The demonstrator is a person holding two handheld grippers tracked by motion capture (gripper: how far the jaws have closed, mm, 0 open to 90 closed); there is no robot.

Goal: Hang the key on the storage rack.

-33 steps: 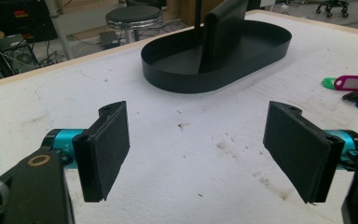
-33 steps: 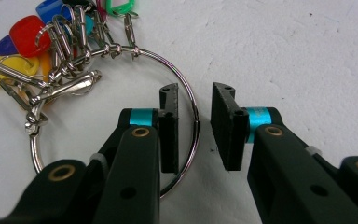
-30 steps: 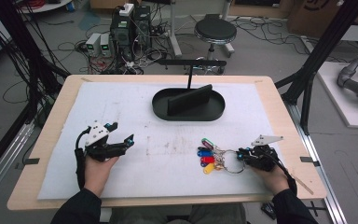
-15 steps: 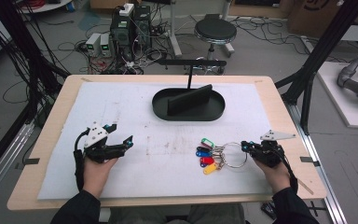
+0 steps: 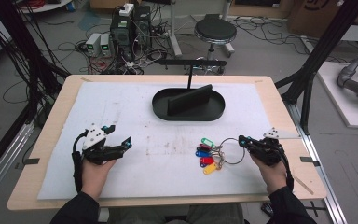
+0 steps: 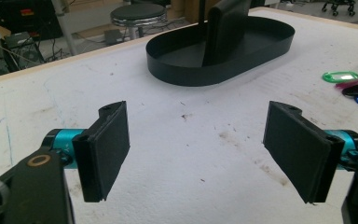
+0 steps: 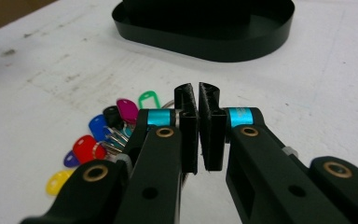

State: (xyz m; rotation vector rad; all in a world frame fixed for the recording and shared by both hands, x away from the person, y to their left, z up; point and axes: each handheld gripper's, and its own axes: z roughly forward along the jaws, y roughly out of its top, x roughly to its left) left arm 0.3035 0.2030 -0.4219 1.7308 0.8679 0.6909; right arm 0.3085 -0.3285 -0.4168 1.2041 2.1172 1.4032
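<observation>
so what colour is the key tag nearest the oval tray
Green: the green plastic key tag lies nearest the black oval tray, clearest in the high view.

Key ring (image 5: 233, 150) partly hidden behind right gripper (image 7: 198, 100) in its own view; grip on ring unclear. Black tray (image 7: 205, 32) cut off by top edge.

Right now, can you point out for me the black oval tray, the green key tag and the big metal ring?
black oval tray (image 5: 164, 113), high view, on its left rim.
green key tag (image 5: 207, 141), high view, middle of the tag.
big metal ring (image 5: 229, 163), high view, on the wire's near arc.
</observation>
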